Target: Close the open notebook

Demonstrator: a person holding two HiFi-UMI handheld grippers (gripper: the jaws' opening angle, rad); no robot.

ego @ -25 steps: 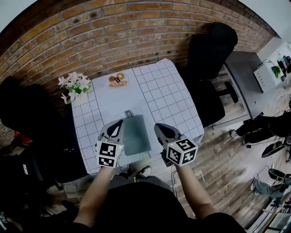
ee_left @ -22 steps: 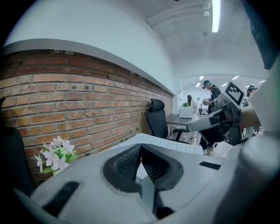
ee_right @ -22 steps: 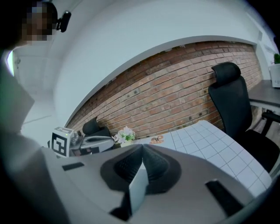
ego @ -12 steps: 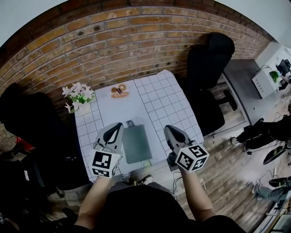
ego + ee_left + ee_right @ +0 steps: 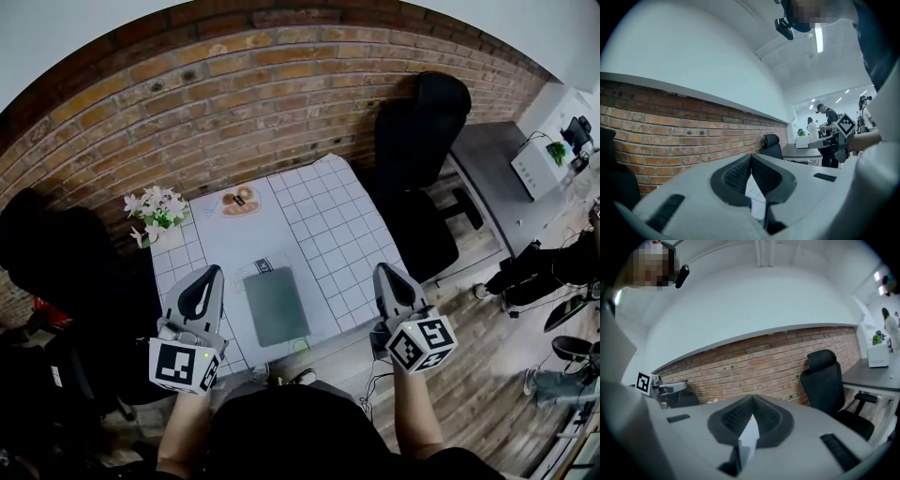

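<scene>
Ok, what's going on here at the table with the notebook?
A person holds a gripper in each hand. The dark notebook lies closed on the checkered table, near its front edge. The left gripper and right gripper are off it, one to each side, jaws together and empty. Flowers and a plate sit at the far end.

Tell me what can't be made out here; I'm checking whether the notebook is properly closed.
- notebook: seen only in the head view, too small to tell if its cover lies fully flat; both gripper views, aimed at the brick wall, miss it.
- small item at its far edge: too small to identify.
- food on the plate: too small to name.
</scene>
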